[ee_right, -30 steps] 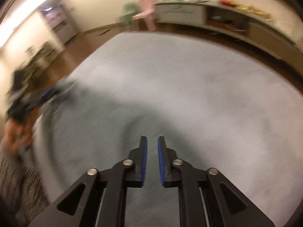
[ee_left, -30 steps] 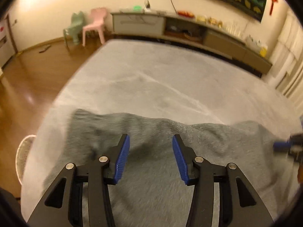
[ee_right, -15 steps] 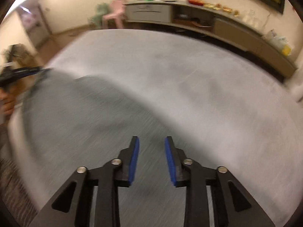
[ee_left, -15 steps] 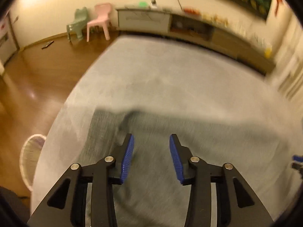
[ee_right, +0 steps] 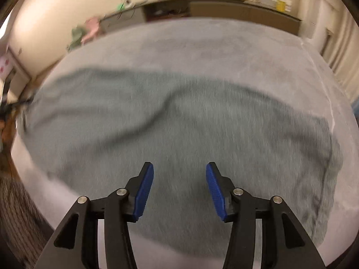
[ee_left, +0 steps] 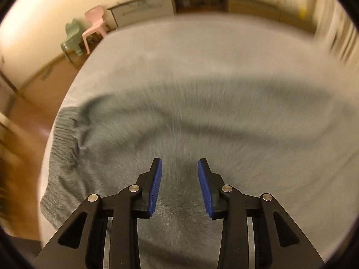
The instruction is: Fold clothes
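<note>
Fuzzy grey knitted sweater [ee_left: 202, 121] lay spread over pale grey bed [ee_left: 179, 44]; ribbed hem at 9 o'clock. L gripper [ee_left: 179, 179] & R gripper [ee_right: 179, 179] above it, jaws wide, holding nothing

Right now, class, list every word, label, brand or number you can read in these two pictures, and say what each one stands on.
None can be read.
Grey garment: no label or print shows.
Left gripper and right gripper: no markings show.
Long cabinet: the items on its top are too blurred and small to read.
</note>
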Demonstrator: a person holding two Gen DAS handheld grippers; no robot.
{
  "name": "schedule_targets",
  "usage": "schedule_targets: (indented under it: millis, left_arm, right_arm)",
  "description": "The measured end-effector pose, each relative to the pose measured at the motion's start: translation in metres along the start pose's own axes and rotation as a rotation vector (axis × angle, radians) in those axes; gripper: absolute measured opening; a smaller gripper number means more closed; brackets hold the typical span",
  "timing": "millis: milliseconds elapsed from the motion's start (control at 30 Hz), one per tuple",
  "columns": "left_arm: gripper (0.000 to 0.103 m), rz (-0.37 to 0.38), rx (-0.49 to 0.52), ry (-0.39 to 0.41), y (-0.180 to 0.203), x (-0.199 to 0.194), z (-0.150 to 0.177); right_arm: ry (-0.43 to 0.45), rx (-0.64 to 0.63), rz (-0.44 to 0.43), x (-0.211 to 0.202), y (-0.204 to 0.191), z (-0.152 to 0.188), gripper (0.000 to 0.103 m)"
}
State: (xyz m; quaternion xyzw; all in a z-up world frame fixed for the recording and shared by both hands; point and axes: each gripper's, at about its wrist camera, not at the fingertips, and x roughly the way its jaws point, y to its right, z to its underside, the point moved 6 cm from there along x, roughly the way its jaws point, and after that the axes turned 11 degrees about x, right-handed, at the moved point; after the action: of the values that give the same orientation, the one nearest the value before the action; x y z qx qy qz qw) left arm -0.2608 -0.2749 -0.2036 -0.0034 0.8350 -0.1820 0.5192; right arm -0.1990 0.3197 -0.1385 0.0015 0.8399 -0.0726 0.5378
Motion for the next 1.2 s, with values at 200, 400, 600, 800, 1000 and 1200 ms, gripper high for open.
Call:
schedule_targets:
  millis: [200, 400, 600, 800, 1000, 1200]
  left_arm:
    - [0.039, -0.492, 0.078, -0.059, -0.037, 0.046, -0.015]
    - [0.029, -0.126, -0.087, 0.008, -0.005, 0.007, -0.036]
    - [0.044, 0.241, 0.122, 0.110, 0.129, -0.043, -0.043]
    - [0.045, 0.078, 0.151, 0.050, 0.145, -0.002, -0.057]
    - [0.039, 0.052, 0.105, 0.025, 0.140, 0.006, -0.074]
    - [0.041, 0.225, 0.072, 0.210, 0.190, -0.079, -0.065]
  right_arm:
    - [0.100, 0.194, 0.135, 0.031, 0.097, -0.012, 0.055]
    - [0.223, 0.439, -0.082, 0.018, 0.138, -0.012, 0.051]
    - [0.229, 0.448, -0.051, 0.026, 0.175, -0.022, 0.063]
    - [0.272, 0.370, 0.015, 0.010, 0.187, -0.080, 0.016]
    - [0.222, 0.315, 0.096, 0.024, 0.195, -0.104, 0.039]
    - [0.445, 0.267, 0.038, -0.063, 0.182, -0.086, 0.053]
